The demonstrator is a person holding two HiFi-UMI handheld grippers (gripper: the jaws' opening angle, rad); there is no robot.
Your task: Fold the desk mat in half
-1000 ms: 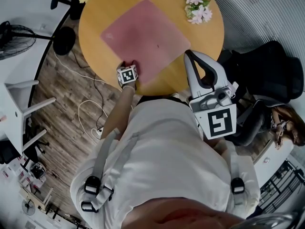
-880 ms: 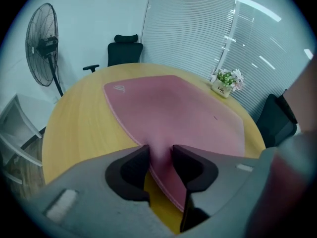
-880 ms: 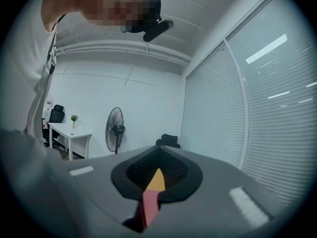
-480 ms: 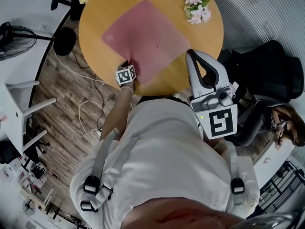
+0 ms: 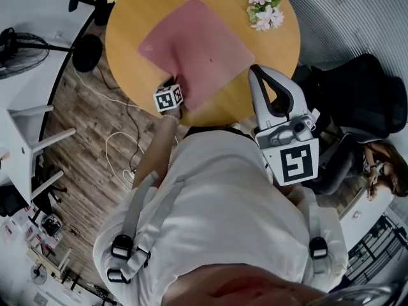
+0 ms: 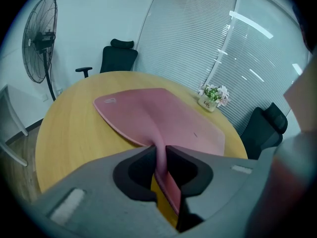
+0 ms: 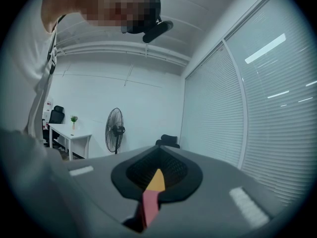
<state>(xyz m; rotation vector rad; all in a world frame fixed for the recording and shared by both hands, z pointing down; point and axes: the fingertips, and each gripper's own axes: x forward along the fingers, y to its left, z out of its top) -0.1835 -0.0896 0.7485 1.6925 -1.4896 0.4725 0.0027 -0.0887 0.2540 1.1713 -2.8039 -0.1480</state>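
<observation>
A pink desk mat [image 5: 197, 46] lies on the round wooden table [image 5: 127, 24]. My left gripper [image 5: 173, 87] is at the mat's near-left corner. Its jaws are closing, and in the left gripper view the corner of the desk mat [image 6: 163, 115] stands pinched between the pads of the left gripper [image 6: 159, 151], rising in a ridge off the table. My right gripper [image 5: 254, 74] hangs above the table's near edge, clear of the mat. In the right gripper view, the right gripper [image 7: 157, 148] is shut with nothing in it.
A small pot of flowers [image 5: 262, 8] stands at the far right of the table, beyond the mat. Black office chairs [image 5: 360, 94] sit to the right and at the far side [image 6: 118, 58]. A standing fan [image 6: 39, 46] and floor cables [image 5: 118, 152] are to the left.
The left gripper's jaws have closed on the mat's near corner and lifted it a little, pulling it slightly towards me. The right gripper has stayed in place.
</observation>
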